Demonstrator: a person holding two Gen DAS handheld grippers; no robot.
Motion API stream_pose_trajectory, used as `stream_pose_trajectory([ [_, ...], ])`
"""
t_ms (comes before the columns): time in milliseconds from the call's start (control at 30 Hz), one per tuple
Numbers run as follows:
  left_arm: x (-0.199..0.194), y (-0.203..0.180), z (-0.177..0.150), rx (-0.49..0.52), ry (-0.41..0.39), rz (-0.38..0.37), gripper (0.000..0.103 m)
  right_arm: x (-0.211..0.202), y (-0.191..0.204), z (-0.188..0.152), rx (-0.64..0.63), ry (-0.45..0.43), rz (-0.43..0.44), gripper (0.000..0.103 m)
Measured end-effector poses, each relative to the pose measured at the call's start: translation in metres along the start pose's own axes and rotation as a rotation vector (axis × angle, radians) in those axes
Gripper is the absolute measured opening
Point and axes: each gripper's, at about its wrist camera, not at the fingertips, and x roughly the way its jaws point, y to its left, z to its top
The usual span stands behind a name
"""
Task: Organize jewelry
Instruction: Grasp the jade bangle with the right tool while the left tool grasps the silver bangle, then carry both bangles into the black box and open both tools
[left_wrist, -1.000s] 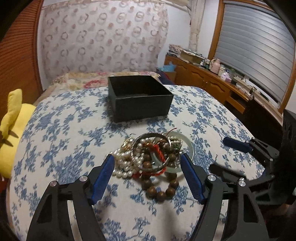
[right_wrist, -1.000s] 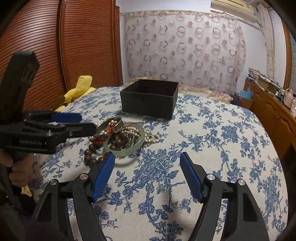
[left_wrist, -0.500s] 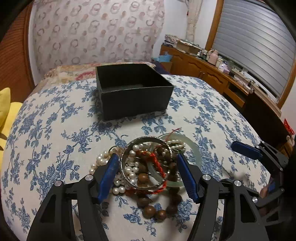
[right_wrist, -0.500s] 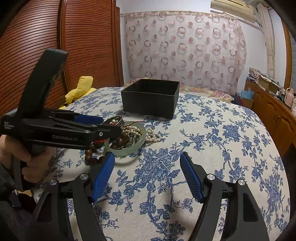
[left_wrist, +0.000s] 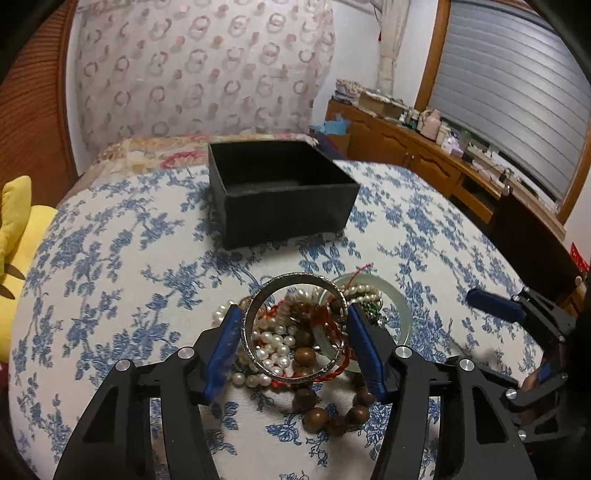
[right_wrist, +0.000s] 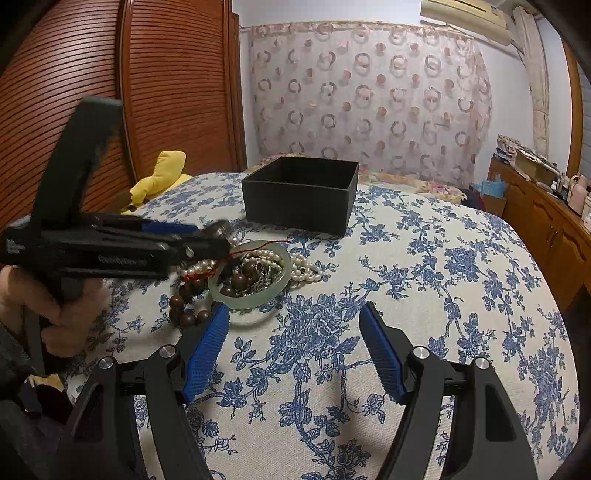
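Note:
A pile of jewelry lies on the floral cloth: a silver bangle, a pale green jade bangle, pearl strands, dark wooden beads and a red cord. My left gripper has its blue pads closed against both sides of the silver bangle, which stands tilted up off the pile. In the right wrist view the left gripper holds the bangle's edge above the pile. My right gripper is open and empty, low over the cloth to the right of the pile. An open black box stands behind the pile.
The blue floral cloth covers a rounded bed surface. A yellow plush toy lies at the left edge. A wooden sideboard with clutter runs along the right wall, a ribbed wooden door at the left.
My left gripper moved forward over the pile and closed its pads on the silver bangle, which now tilts up. The right gripper stayed nearly still and open.

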Motion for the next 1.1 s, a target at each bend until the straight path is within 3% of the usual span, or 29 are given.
stream_pose_trajectory([
  [333,-0.030,0.018,0.000,-0.027,-0.058,0.021,0.056,0.017,0.005,0.021,-0.011,0.045,0.072,0.075],
  [533,-0.040,0.023,0.000,-0.036,-0.085,0.030,0.056,0.033,0.002,0.036,0.005,0.074,0.076,0.043],
  [667,-0.043,0.027,-0.001,-0.044,-0.092,0.035,0.056,0.049,-0.008,0.039,0.055,0.117,0.089,0.035],
  [933,-0.043,0.026,-0.005,-0.044,-0.091,0.032,0.056,0.067,-0.020,0.035,0.148,0.181,0.150,0.033],
  [1033,-0.043,0.026,-0.006,-0.043,-0.090,0.033,0.056,0.068,-0.020,0.036,0.167,0.193,0.189,0.020],
  [1100,-0.043,0.026,-0.006,-0.041,-0.091,0.034,0.056,0.068,-0.018,0.037,0.168,0.200,0.201,0.017],
])
